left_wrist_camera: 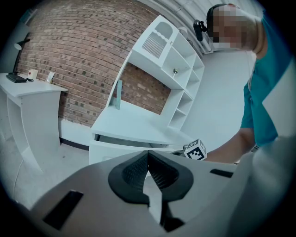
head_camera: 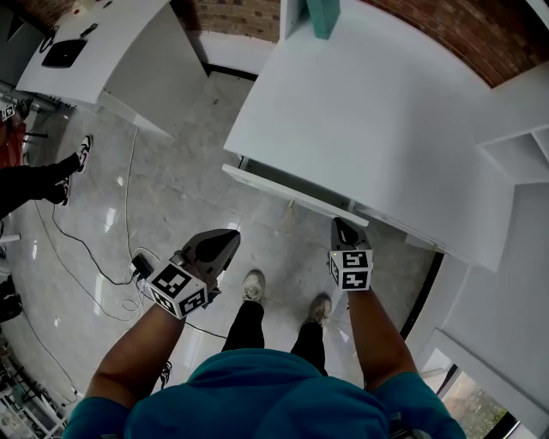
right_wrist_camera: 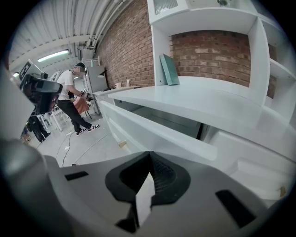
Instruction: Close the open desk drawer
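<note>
The white desk stands ahead of me, and its drawer sticks out a little under the top's front edge. In the right gripper view the drawer front runs across just beyond the jaws. My right gripper is shut and empty, its tip close to the drawer front's right part; whether it touches is unclear. My left gripper is shut too, holds nothing, and hangs lower left, apart from the drawer. The left gripper view shows the drawer gap and the right gripper's marker cube.
A teal book leans at the desk's back. White shelves rise on the right. A second white desk stands at the far left. Cables lie on the floor beside another person's legs. My own shoes are below the drawer.
</note>
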Demonstrator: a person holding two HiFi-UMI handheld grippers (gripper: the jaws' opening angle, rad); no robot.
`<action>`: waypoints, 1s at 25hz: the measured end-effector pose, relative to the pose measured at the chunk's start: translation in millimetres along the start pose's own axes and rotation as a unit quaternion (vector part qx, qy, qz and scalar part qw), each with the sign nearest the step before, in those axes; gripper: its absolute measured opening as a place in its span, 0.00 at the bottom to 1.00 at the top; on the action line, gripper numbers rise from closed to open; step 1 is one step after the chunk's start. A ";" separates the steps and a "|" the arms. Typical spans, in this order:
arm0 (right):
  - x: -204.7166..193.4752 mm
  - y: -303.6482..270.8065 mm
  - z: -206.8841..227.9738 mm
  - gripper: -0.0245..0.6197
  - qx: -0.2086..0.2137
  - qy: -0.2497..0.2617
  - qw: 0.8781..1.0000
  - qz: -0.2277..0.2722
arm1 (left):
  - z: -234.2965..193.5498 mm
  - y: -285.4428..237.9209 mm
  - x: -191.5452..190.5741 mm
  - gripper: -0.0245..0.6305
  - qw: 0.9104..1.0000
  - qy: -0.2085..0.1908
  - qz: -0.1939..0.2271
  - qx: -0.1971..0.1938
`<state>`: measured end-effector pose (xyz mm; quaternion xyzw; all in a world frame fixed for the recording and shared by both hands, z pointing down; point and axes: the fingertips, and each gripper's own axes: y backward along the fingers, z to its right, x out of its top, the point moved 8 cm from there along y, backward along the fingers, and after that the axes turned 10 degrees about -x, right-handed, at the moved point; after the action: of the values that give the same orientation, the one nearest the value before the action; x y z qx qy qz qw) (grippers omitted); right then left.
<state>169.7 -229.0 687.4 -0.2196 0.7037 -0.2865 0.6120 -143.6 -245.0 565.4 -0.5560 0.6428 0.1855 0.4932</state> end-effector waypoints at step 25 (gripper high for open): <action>21.3 -23.4 21.3 0.07 -0.036 -0.016 0.999 0.022 | -6.2 8.5 -4.3 0.06 1.000 0.004 0.007 0.004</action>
<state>186.5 -263.2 685.6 -0.2308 0.7084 -0.2436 0.6209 -154.3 -245.0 569.1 -0.5500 0.6495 0.1841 0.4917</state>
